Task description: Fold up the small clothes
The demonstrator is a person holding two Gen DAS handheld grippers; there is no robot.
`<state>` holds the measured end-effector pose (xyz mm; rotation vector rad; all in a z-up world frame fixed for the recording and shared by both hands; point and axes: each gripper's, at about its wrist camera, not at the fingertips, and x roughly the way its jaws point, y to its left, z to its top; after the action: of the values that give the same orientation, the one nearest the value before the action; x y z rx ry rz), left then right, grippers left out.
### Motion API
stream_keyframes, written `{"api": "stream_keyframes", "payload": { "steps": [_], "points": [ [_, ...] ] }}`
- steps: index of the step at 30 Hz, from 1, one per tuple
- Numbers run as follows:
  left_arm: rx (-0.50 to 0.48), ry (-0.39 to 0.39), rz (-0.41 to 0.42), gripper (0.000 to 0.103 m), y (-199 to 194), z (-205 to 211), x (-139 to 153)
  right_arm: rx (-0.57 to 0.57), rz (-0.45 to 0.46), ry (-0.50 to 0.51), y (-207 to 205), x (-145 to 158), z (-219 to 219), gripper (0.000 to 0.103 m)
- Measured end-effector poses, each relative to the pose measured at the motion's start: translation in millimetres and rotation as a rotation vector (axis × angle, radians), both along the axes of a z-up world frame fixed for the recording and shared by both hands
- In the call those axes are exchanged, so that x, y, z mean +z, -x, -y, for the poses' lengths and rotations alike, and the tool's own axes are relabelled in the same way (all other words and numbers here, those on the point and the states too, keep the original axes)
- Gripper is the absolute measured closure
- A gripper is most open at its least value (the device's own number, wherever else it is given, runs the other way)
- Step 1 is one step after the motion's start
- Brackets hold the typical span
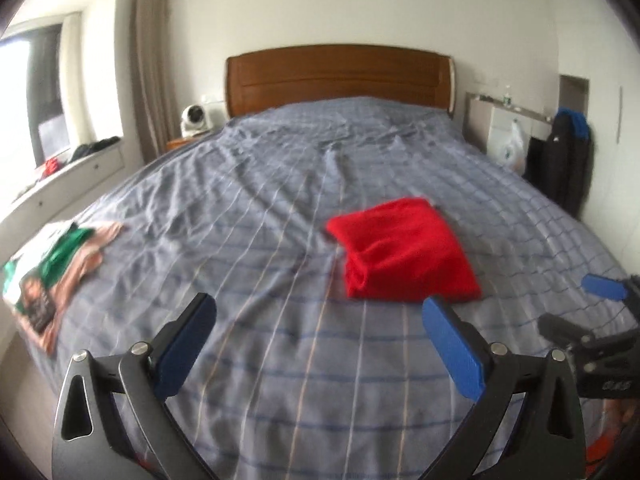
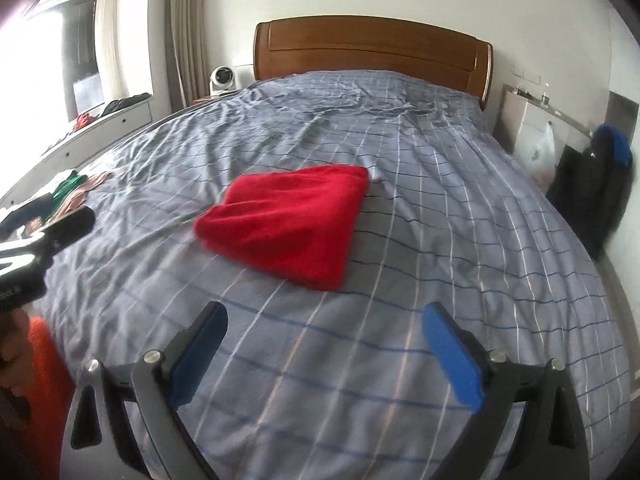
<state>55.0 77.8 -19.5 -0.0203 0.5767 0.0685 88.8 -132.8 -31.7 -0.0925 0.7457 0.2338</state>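
Left wrist view: folded red garment [image 1: 402,254] lying flat on the blue checked bedspread [image 1: 280,200], right of centre, just beyond the left gripper [image 1: 320,332]. Jaws spread wide, blue pads facing each other over bare bedspread, nothing between them, clear of the red cloth. At the right edge, part of the right gripper [image 1: 600,308], one blue pad visible, also off the garment.

Right wrist view: same red garment [image 2: 286,220] lying as a neat rectangular stack near the bed's middle, folded edge toward the near left. Right gripper [image 2: 324,340] hanging short of it, jaws wide apart, empty, only bedspread [image 2: 440,200] underneath. Black body of the left gripper [image 2: 48,236] at the left edge, with an orange sleeve [image 2: 44,368] below it.

Further out: pile of other clothes [image 1: 52,264], green, white and pinkish, at the bed's left edge, well apart from the red piece. Wooden headboard [image 1: 340,76] at the far end, small white fan [image 1: 194,119] beside it on the left, window with curtain [image 1: 150,60] further left, dark jacket [image 1: 568,160] hanging on the right.
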Motion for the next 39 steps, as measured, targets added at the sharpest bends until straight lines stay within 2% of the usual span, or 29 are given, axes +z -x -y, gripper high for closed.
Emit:
{"api": "stream_keyframes", "payload": {
  "steps": [5, 8, 13, 18, 21, 25, 31, 39],
  "points": [
    [0.043, -0.113, -0.073, 0.000, 11.5, 5.4, -13.9, -0.005, -0.065, -0.036, 15.5, -1.5, -5.0, 0.006],
    [0.062, -0.150, -0.087, 0.000, 12.4, 7.3, -12.0, -0.022, -0.052, -0.036, 20.4, 4.9, -5.4, 0.000],
    [0.045, -0.108, -0.146, 0.000, 8.5, 9.8, -10.1, -0.064, -0.016, -0.003, 23.8, 19.9, -0.3, 0.000],
    [-0.011, -0.053, -0.228, 0.000, 10.3, 17.2, -9.7, -0.074, -0.048, 0.024, 25.3, 16.0, 3.8, 0.000],
    [-0.017, -0.051, -0.261, 0.000, 9.8, 21.1, -11.2, -0.070, -0.058, 0.013, 26.6, 14.7, 4.7, 0.000],
    [-0.021, -0.032, -0.277, 0.000, 9.1, 21.6, -11.6, -0.062, -0.048, 0.016, 28.1, 20.0, 1.1, 0.000],
    [-0.017, -0.050, -0.268, 0.000, 9.8, 22.9, -10.2, -0.073, -0.056, 0.039, 28.5, 22.0, -1.3, 0.000],
    [-0.029, -0.015, -0.295, 0.000, 8.2, 19.9, -13.7, -0.070, -0.059, 0.057, 29.9, 19.2, -3.8, 0.000]
  ]
}}
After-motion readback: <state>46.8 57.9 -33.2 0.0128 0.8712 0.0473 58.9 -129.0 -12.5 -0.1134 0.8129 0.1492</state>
